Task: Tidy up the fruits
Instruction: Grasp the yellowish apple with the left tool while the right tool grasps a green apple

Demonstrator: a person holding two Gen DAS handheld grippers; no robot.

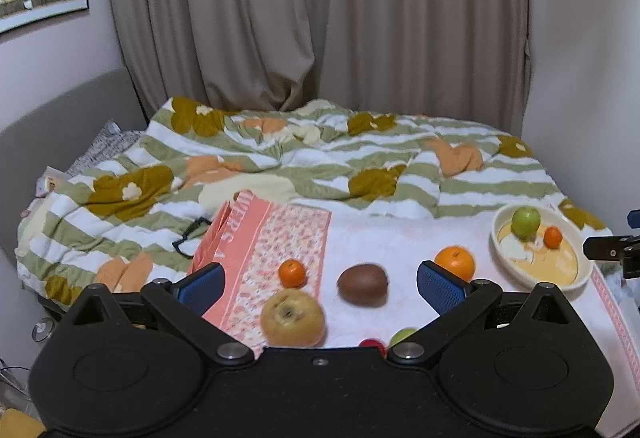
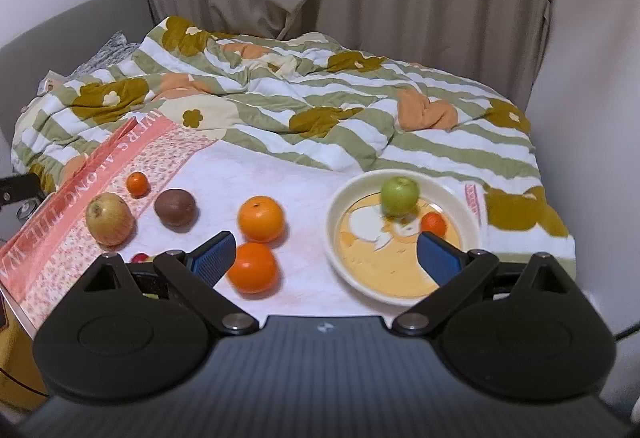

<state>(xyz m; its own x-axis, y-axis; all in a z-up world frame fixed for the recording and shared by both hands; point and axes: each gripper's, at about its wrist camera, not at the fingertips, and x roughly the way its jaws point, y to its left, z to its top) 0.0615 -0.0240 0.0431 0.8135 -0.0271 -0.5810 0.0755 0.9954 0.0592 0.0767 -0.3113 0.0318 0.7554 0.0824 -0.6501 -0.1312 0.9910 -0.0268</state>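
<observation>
Fruits lie on a white cloth that covers the bed. In the bowl at the right we see a green apple and a small mandarin, near each other. Outside the bowl, two oranges lie just beside each other, then to the left a kiwi, a yellow apple and a second mandarin. Both yellow apple and this mandarin rest on a pink towel. We hold the left tongs wide open and empty above the kiwi and yellow apple. Our right tongs are also wide and hold nothing, between the near orange and the bowl.
</observation>
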